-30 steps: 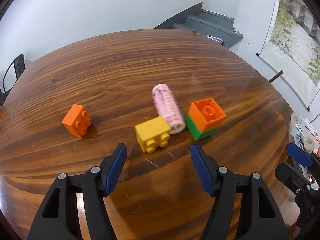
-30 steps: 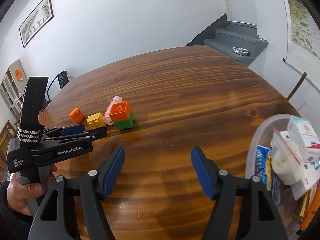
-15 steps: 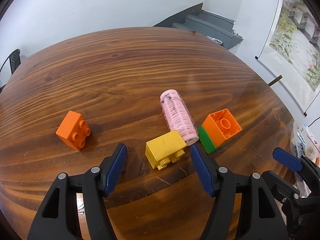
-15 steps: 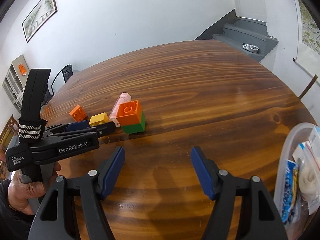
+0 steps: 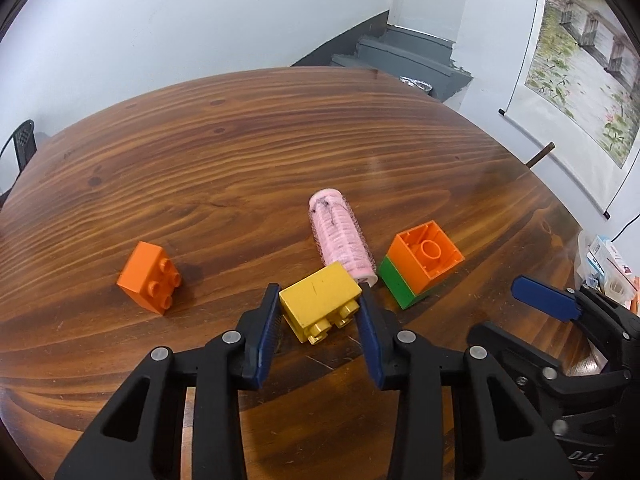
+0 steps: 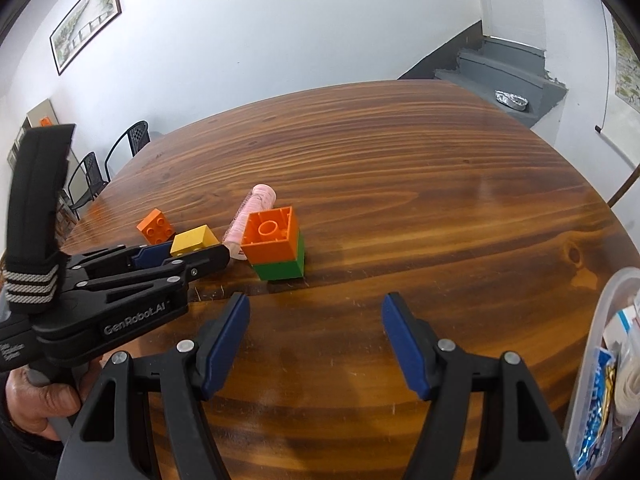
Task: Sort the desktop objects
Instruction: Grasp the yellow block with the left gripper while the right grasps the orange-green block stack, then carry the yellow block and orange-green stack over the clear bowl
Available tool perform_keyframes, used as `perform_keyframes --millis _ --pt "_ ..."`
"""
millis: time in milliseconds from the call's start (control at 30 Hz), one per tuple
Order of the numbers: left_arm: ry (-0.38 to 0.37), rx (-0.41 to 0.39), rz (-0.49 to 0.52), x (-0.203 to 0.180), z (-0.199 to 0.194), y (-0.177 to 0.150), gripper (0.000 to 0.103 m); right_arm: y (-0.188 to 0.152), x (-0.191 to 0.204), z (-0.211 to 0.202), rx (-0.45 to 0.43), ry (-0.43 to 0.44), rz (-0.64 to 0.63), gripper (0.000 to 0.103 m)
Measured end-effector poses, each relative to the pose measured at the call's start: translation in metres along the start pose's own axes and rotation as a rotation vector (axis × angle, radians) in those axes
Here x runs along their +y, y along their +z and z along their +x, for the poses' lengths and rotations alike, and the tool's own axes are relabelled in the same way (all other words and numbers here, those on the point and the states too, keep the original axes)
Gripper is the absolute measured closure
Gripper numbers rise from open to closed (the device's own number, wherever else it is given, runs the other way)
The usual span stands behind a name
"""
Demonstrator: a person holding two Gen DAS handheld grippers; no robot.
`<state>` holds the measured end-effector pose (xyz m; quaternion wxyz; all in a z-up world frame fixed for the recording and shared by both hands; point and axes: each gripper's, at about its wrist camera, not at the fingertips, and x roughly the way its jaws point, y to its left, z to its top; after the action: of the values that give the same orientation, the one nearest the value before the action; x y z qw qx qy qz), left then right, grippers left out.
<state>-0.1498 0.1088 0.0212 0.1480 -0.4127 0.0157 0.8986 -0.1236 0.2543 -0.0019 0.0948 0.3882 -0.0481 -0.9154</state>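
Left gripper (image 5: 320, 312): seen in the left wrist view at 6 o'clock; its two blue pads sat against opposite sides of the yellow brick, clamped on it. In the right wrist view the same tool entered from 9 o'clock, gripped by a bare hand (image 6: 36, 396).
Yellow brick (image 5: 318, 302): lying on its side between the left pads, studs facing the camera, its underside on the table (image 5: 240, 152); its far corner met the near end of the pink roller.
Pink roller (image 5: 342, 236): a bristled cylinder lying flat, long axis running from 12 to 6 o'clock, just past the yellow brick and just beside the stacked bricks.
Stacked bricks (image 5: 420, 264): an orange brick with a green one joined to it, resting with the hollow underside of the orange one uppermost; at 3 o'clock from the yellow brick, apart from it.
Orange brick (image 5: 150, 278): single, tipped so that its studs faced the camera; at 9 o'clock from the yellow brick, well apart, touching nothing else.
Right gripper (image 6: 316, 340): jaws spread wide, nothing between them; held above bare wood, with the stacked bricks at 12 o'clock from it, near but not touched.
Plastic tub (image 6: 592, 344): clear-walled, at 4 o'clock in the right wrist view, holding packets and a white roll; contents too cropped to name further.
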Motion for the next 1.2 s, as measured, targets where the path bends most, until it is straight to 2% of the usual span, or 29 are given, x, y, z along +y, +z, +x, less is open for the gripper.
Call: perform_keyframes --millis 367,500,567,667,1200 --pt "0.036 -0.016 -0.058 0.019 -0.004 0.005 0.063 0.019 0.013 0.028 0.021 0.004 -0.030 0.033" --pt "0.050 -0.023 -0.074 0.025 -0.005 0.007 0.063 0.024 0.018 0.036 0.026 0.000 -0.050 0.040" --pt "0.058 -0.025 -0.080 0.027 -0.004 0.007 0.063 0.026 0.019 0.041 0.036 0.001 -0.049 0.048" --pt "0.059 -0.021 -0.084 0.028 -0.002 0.007 0.063 0.028 0.018 0.045 0.046 0.015 -0.042 0.065" --pt "0.039 -0.029 -0.041 0.011 -0.007 0.002 0.063 0.017 0.005 0.022 0.017 0.004 0.015 0.066"
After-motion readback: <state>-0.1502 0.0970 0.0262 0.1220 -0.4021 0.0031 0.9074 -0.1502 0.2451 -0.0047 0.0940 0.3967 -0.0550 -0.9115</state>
